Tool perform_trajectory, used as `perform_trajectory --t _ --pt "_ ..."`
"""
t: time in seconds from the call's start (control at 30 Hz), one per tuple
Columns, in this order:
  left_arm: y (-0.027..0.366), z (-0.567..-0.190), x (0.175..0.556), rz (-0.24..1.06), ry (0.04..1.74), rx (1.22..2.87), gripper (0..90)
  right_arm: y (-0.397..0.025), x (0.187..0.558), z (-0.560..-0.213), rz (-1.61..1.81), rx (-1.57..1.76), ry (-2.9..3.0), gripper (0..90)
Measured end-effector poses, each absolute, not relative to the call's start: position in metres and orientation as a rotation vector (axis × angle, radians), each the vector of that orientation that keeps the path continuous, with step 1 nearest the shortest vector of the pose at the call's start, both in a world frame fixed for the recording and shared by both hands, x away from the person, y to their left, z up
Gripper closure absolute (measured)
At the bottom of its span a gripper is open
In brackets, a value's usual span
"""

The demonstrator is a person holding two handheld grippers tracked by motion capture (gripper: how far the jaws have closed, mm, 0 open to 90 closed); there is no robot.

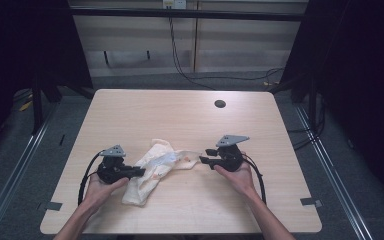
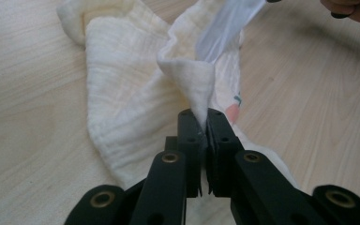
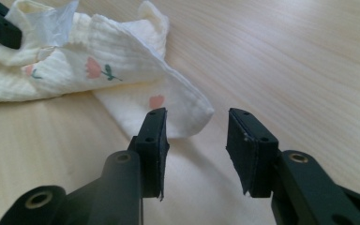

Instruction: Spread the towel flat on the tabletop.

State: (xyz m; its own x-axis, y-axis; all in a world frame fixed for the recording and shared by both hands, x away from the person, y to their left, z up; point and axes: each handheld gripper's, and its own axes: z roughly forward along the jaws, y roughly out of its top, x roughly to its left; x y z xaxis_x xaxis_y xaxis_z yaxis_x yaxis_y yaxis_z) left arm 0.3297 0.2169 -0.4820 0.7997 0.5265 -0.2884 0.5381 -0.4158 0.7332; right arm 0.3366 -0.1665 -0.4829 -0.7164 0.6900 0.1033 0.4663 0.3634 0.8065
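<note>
Cloth (image 1: 152, 167) lies crumpled on the table (image 1: 180, 115), slightly left of centre toward the near edge, running diagonally from the near-left up to the right. Cream crinkled fabric, small pink flower prints, a patch of clear plastic or tape on the upper layer. Left gripper (image 1: 139, 172) is clenched on a raised fold of the cloth; left gripper view has the jaws closed with the fabric edge (image 2: 187, 75) pinched between them and standing up in a peak. Right gripper (image 1: 203, 161) is released: jaws spread, nothing between them, sitting just off the cloth's right-hand corner (image 3: 187, 115). Right gripper view puts that corner just beyond the gap, close to the left jaw; can't tell if it touches.

Surface: light wood-grain laminate top, rounded corners, matte, one round cable grommet hole (image 1: 220, 104) near the far edge right of centre. Both hands rest low over the near half.

Room: grey carpet floor, grey tape marks (image 1: 311, 202) beside the near corners of the table. Metal rails run along the floor on both sides. Black curtains left and right, pale panelled wall at the back with a black cable (image 1: 180, 65) hanging down it and trailing across the floor.
</note>
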Motion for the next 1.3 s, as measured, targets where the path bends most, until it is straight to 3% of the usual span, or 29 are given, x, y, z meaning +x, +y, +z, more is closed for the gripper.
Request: perform_trajectory --t 0.13,0.3,0.37,0.4,0.43,0.57,0.67,0.77,0.9,1.3 --pt "0.218 -0.483 0.330 -0.001 0.788 2.098 85.9 -0.165 0.353 -0.490 1.324 1.038 2.364 51.6" --pt "0.219 -0.486 0.332 -0.010 0.793 2.093 85.4 -0.164 0.367 -0.505 1.365 1.067 2.396 55.1" --pt "0.219 -0.486 0.332 -0.008 0.793 2.089 85.3 -0.160 0.367 -0.509 1.407 1.042 2.415 63.2" --pt "0.219 -0.487 0.332 -0.008 0.795 2.086 85.3 -0.160 0.367 -0.509 1.407 1.042 2.415 63.2" --pt "0.220 -0.487 0.333 -0.005 0.795 2.085 84.4 -0.157 0.365 -0.507 1.425 1.024 2.410 69.7" --pt "0.220 -0.486 0.332 0.003 0.800 2.067 82.0 -0.156 0.361 -0.501 1.461 1.017 2.381 78.6" --pt "0.219 -0.484 0.331 0.029 0.810 2.051 72.5 -0.154 0.356 -0.493 1.465 1.003 2.367 85.2" --pt "0.222 -0.478 0.329 0.066 0.826 2.012 57.5 -0.153 0.353 -0.488 1.458 1.022 2.348 85.9" --pt "0.226 -0.468 0.324 0.100 0.824 1.956 53.1 -0.155 0.352 -0.485 1.462 1.026 2.345 85.9" --pt "0.215 -0.469 0.313 0.116 0.772 2.029 51.9 -0.159 0.349 -0.490 1.468 1.064 2.340 85.8"
